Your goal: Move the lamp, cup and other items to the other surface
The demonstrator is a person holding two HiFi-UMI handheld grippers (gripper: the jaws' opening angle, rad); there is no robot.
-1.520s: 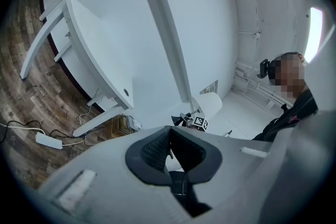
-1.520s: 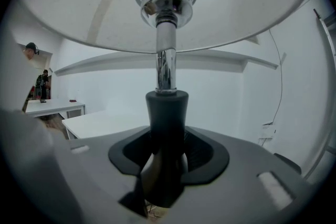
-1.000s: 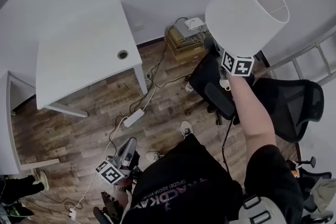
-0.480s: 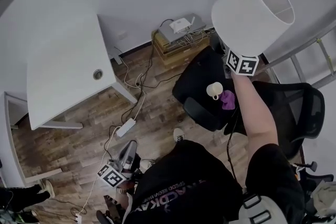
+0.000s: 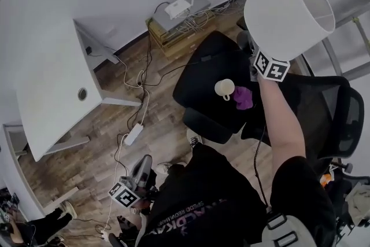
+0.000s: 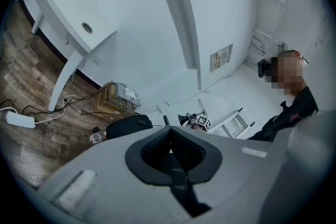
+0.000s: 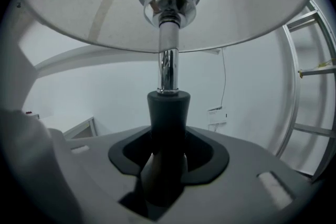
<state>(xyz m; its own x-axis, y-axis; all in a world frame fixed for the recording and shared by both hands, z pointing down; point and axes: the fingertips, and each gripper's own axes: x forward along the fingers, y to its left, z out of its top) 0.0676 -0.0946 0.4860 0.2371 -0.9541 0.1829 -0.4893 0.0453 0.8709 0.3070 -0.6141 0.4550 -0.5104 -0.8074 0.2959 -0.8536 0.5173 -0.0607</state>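
In the head view a lamp with a white drum shade (image 5: 289, 17) is held up at the upper right, and my right gripper (image 5: 258, 59) is shut on its dark stem below the shade. The right gripper view shows the chrome rod and black stem (image 7: 168, 107) clamped between my jaws (image 7: 168, 141), with the shade (image 7: 94, 8) overhead. A white cup (image 5: 224, 88) and a purple item (image 5: 243, 98) lie on a black chair seat (image 5: 199, 81). My left gripper (image 5: 139, 168) hangs low beside the person's leg, shut and empty (image 6: 171, 136). The white desk (image 5: 52, 84) stands at left.
Cables and a white power strip (image 5: 133, 135) trail over the wooden floor. A low box with a router (image 5: 176, 11) sits by the wall. A second black office chair (image 5: 332, 115) and a metal ladder (image 5: 341, 43) stand at right. Someone's legs (image 5: 34, 228) show at bottom left.
The view has swung: the desk has slid left, and the black chair with the cup and purple item has come into sight. The lamp stays gripped at upper right.
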